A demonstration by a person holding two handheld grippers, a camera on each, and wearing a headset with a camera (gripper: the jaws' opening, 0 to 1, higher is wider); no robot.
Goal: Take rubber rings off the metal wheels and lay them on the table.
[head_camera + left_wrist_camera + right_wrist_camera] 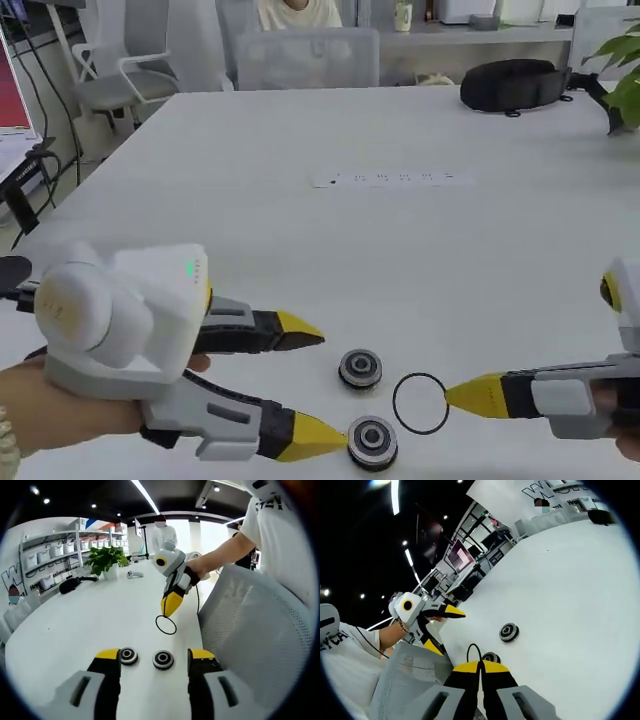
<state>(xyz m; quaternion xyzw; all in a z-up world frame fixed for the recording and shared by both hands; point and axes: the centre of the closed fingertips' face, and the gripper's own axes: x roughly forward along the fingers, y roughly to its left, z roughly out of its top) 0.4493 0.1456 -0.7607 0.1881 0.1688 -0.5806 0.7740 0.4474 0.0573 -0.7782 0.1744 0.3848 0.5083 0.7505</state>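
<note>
Two small metal wheels with dark rims lie flat near the table's front edge, one (360, 368) just behind the other (372, 441). My left gripper (322, 386) stands open to their left, its lower yellow tip touching the nearer wheel. The left gripper view has both wheels (128, 655) (163, 659) between the jaws. A thin black rubber ring (420, 403) sits right of the wheels, level with the table. My right gripper (455, 395) is shut on the ring's right edge. The right gripper view shows the ring (474, 652) rising from the closed tips (480, 664), with the wheels (509, 632) (491, 657) beyond.
A recessed socket strip (390, 180) lies mid-table. A black bag (515, 85) and a green plant (625, 70) sit at the far right. A person sits behind a chair (308, 58) at the far end. A mesh chair (250, 620) stands by the near edge.
</note>
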